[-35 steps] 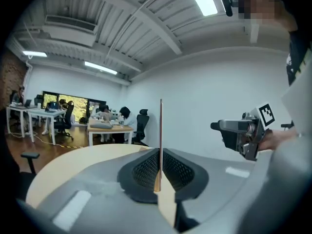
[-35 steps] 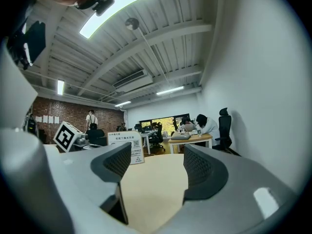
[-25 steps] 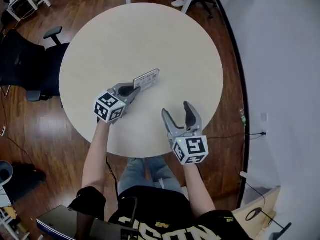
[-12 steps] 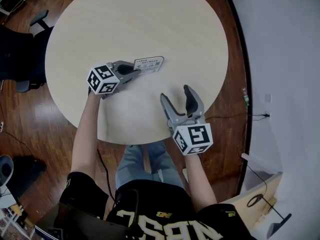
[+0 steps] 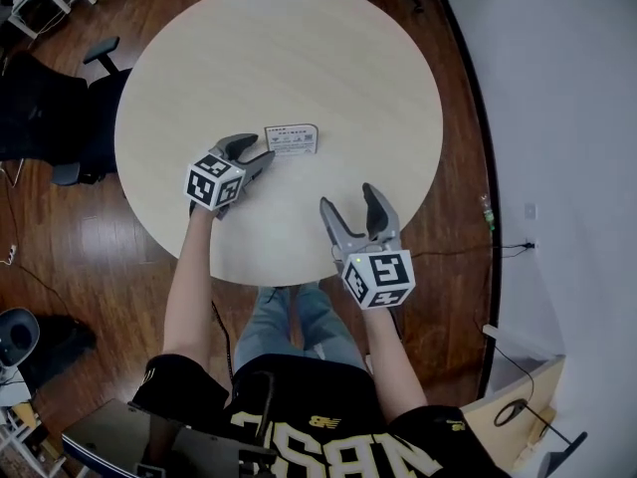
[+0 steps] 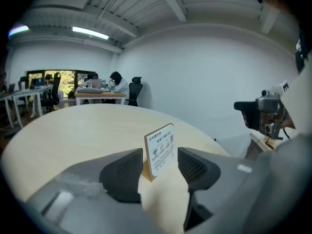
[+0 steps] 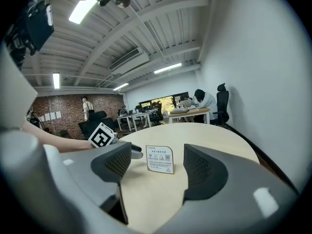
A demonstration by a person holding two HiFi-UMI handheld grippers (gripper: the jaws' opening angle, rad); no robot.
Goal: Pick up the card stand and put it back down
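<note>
Lowest in the head view, the right gripper (image 5: 348,199) hangs over the near edge of the round, pale table (image 5: 299,58), its jaws spread wide with nothing in them. Up and to the left is the left gripper (image 5: 254,149). Its jaws have just been opening and stand half apart, with nothing between them. The card stand (image 5: 292,138) sits upright on the table just past their tips, toward the upper right. Its long edge runs across the frame, so its left end faces the gap. The left gripper is much the nearer. The card's white face shows a Wi-Fi symbol and a QR code; the small print is too fine to read.
</note>
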